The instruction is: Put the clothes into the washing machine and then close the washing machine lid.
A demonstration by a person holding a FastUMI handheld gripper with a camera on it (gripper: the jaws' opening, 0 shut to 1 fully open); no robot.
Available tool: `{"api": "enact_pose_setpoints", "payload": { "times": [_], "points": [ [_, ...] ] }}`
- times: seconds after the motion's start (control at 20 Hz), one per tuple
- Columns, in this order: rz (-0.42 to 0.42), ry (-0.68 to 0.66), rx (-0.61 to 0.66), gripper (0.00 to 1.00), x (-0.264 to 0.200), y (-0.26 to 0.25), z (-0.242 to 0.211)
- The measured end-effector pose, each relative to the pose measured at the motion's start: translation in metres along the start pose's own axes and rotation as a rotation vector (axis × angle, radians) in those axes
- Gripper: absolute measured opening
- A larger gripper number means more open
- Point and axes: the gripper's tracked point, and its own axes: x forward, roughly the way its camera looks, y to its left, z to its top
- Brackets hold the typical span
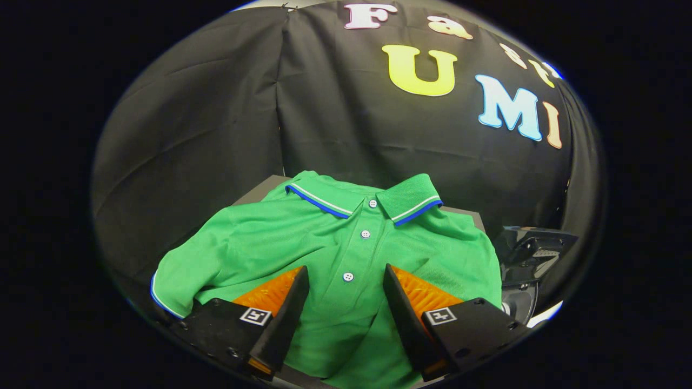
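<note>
A green polo shirt (254, 246) with a blue-and-white trimmed collar and three white buttons lies spread on a dark table (254, 195). My gripper (346, 273) hovers just over the shirt's chest, open, its two fingers standing wide apart on either side of the button placket with the lowest button between them. Neither finger presses on the cloth. To the right of the shirt, past the table's edge, stands a dark machine with a raised lid (532, 246), the washing machine as far as I can tell; its inside is hidden.
The booth's black cloth wall (216, 124) hangs close behind the table. One sleeve of the shirt droops over the table's left side.
</note>
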Motion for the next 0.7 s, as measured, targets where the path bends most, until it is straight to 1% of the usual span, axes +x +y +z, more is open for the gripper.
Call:
{"api": "enact_pose_setpoints", "payload": {
  "times": [0.1, 0.25, 0.3, 0.4, 0.6, 0.7],
  "points": [
    [-0.011, -0.02, 0.02, 0.53, 0.0, -0.004, -0.001],
    [0.016, -0.017, 0.032, 0.18, -0.001, -0.005, -0.002],
    [0.033, -0.009, 0.024, 0.02, 0.001, -0.004, 0.001],
    [0.048, -0.014, 0.028, 0.02, -0.003, -0.005, 0.004],
    [0.074, -0.079, 0.111, 0.02, -0.016, -0.004, 0.018],
    [0.071, -0.106, 0.108, 0.02, -0.029, -0.005, 0.026]
  ]
}}
